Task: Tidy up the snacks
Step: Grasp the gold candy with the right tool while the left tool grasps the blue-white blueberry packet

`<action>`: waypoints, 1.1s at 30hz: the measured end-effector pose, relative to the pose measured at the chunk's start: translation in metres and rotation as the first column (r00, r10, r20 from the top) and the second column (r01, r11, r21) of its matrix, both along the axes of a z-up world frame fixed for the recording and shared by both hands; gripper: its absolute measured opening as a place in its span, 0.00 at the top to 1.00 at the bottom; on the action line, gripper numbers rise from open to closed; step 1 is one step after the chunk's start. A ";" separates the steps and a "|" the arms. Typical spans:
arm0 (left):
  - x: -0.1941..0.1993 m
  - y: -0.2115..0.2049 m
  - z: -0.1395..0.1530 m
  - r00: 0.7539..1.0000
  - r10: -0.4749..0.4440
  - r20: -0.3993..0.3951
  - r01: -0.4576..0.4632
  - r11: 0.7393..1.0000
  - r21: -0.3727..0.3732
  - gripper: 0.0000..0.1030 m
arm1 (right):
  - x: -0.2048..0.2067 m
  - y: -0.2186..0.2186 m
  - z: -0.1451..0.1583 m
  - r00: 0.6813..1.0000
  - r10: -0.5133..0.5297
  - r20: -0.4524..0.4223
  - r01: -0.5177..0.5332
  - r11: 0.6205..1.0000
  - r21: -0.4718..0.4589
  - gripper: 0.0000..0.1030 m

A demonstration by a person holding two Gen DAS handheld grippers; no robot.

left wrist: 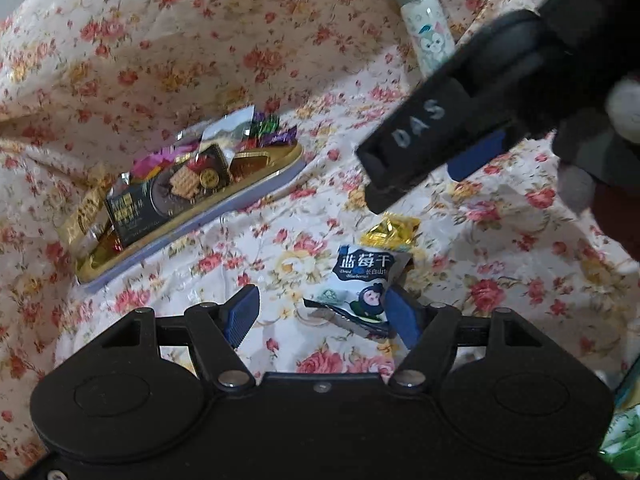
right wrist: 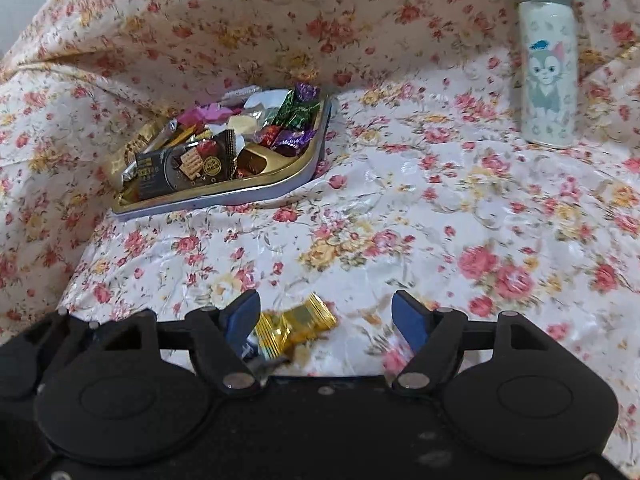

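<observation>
A white and blue dried-blueberry packet point(left wrist: 366, 284) lies on the floral cloth between my left gripper's point(left wrist: 322, 312) open fingers, close to the right finger. A gold-wrapped candy point(left wrist: 390, 230) lies just beyond it, and in the right wrist view point(right wrist: 296, 326) it sits between my right gripper's point(right wrist: 326, 316) open fingers, near the left one. The right gripper's body point(left wrist: 460, 128) hangs above the candy in the left wrist view. A gold-rimmed tray point(left wrist: 256, 184) full of wrapped snacks sits at the back left, also in the right wrist view point(right wrist: 280, 186).
A white cartoon-cat bottle point(right wrist: 546, 64) stands upright at the back right, also visible in the left wrist view point(left wrist: 426, 24). The floral cloth point(right wrist: 400, 220) rises in folds behind the tray. Green packaging point(left wrist: 624, 436) shows at the right edge.
</observation>
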State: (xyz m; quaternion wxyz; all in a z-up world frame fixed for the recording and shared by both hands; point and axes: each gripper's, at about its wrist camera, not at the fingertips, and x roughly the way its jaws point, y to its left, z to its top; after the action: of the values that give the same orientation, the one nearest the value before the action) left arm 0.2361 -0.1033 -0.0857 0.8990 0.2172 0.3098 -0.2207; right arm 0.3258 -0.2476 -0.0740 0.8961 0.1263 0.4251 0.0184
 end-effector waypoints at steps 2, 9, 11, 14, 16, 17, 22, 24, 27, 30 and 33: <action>0.004 0.002 -0.004 1.000 0.012 -0.018 -0.012 1.000 -0.006 0.30 | 0.011 0.006 -0.004 1.000 0.014 -0.014 -0.014 1.000 -0.022 0.26; 0.008 0.003 -0.009 1.000 0.007 -0.029 -0.008 1.000 -0.019 0.27 | 0.021 0.013 -0.016 0.998 0.032 -0.051 -0.037 0.993 -0.111 0.26; 0.012 0.004 -0.010 1.000 0.018 -0.025 -0.019 1.000 -0.018 0.19 | 0.017 0.010 -0.018 0.998 0.043 -0.056 -0.051 0.987 -0.151 0.26; 0.022 0.007 -0.011 0.998 0.033 -0.056 -0.036 0.998 -0.046 0.15 | 0.008 0.004 -0.021 0.997 0.055 -0.062 -0.066 0.977 -0.202 0.26; 0.029 0.011 -0.011 0.995 0.049 -0.086 -0.055 0.996 -0.069 0.13 | 0.000 -0.001 -0.023 0.996 0.065 -0.058 -0.077 0.970 -0.233 0.26; 0.032 0.012 -0.011 0.994 0.055 -0.099 -0.063 0.995 -0.081 0.13 | -0.004 -0.004 -0.024 0.996 0.068 -0.056 -0.079 0.966 -0.245 0.26; 0.044 0.017 -0.015 0.988 0.085 -0.129 -0.098 0.990 -0.104 0.04 | -0.021 -0.020 -0.024 0.998 0.047 -0.038 -0.055 0.962 -0.268 0.27; 0.049 0.019 -0.016 0.984 0.093 -0.148 -0.111 0.987 -0.117 0.03 | -0.025 -0.027 -0.025 0.999 0.028 -0.026 -0.034 0.960 -0.279 0.27; 0.056 0.022 -0.015 0.976 0.115 -0.184 -0.141 0.981 -0.136 0.03 | -0.029 -0.036 -0.026 1.000 0.007 -0.002 -0.007 0.958 -0.287 0.27; 0.065 0.021 -0.014 0.967 0.146 -0.209 -0.178 0.974 -0.140 0.03 | -0.033 -0.037 -0.028 1.000 0.004 0.029 0.005 0.951 -0.310 0.27; 0.074 0.015 -0.013 0.960 0.173 -0.220 -0.204 0.971 -0.125 0.03 | -0.040 -0.034 -0.031 0.997 0.029 0.071 -0.002 0.938 -0.345 0.27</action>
State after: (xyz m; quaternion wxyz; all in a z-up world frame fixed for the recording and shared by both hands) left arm 0.3098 -0.0880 -0.0991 0.8921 0.0956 0.4044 -0.1773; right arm 0.2862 -0.2817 -0.1052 0.9196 -0.0369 0.3886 -0.0446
